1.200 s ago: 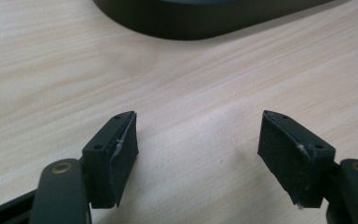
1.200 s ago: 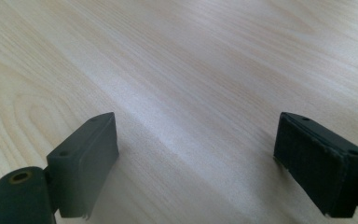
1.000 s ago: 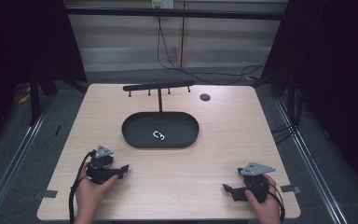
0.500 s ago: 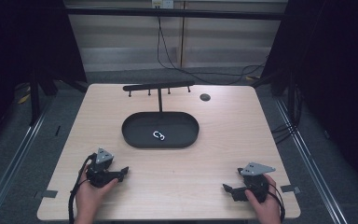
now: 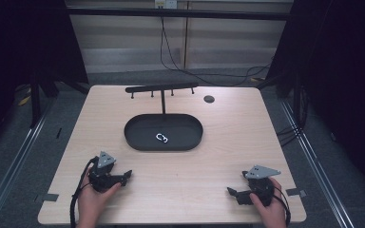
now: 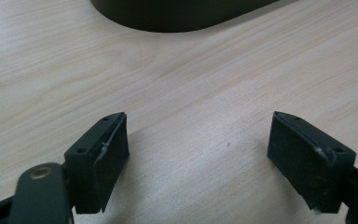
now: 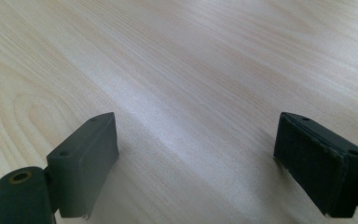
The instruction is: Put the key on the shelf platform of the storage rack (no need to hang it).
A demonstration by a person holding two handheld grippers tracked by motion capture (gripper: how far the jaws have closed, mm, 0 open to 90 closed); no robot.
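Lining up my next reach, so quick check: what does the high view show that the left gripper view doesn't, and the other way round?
High view alone: the small white ring lying inside the black tray, the black stand with its crossbar behind the tray, a dark disc near the table's far edge, and both hands with the left gripper and right gripper.

Left gripper view alone: the jaws from close up, wide apart, just opened further, with bare wood between them.

Both: the wooden table and the tray's near rim.
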